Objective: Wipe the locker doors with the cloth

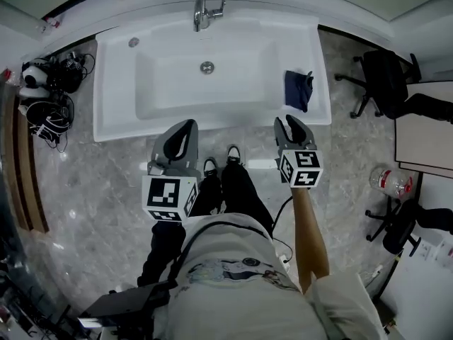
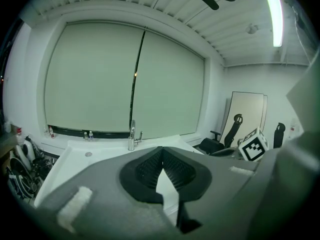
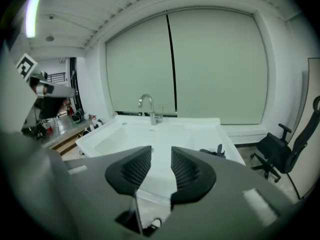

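Zero wiping done so far imo. The dark blue cloth (image 1: 298, 89) lies bunched on the right rim of the white sink (image 1: 113, 83), and neither gripper is touching it. The right gripper (image 1: 290, 124) is the closer one, hovering just in front of the sink edge and a bit short of the cloth. Its jaws are apart w/ nothing between them, just basin showing through the gap in the right gripper view. The left gripper (image 1: 187, 125) is over toward the middle of the sink front, pads closed tip to tip and empty.

So basically everything's left: grab the cloth, get to the lockers, wipe.

Hard-to-see stuff: no locker doors show in any view, so idk where they are or what state they're in. From the right gripper view the cloth (image 3: 214, 152) is only a dark sliver past the jaw, so I can't tell if it's damp or folded. The faucet (image 1: 204, 11) looks off, prob, but it's too small to be sure. The office chair (image 1: 382, 76) at right is partly cut off.
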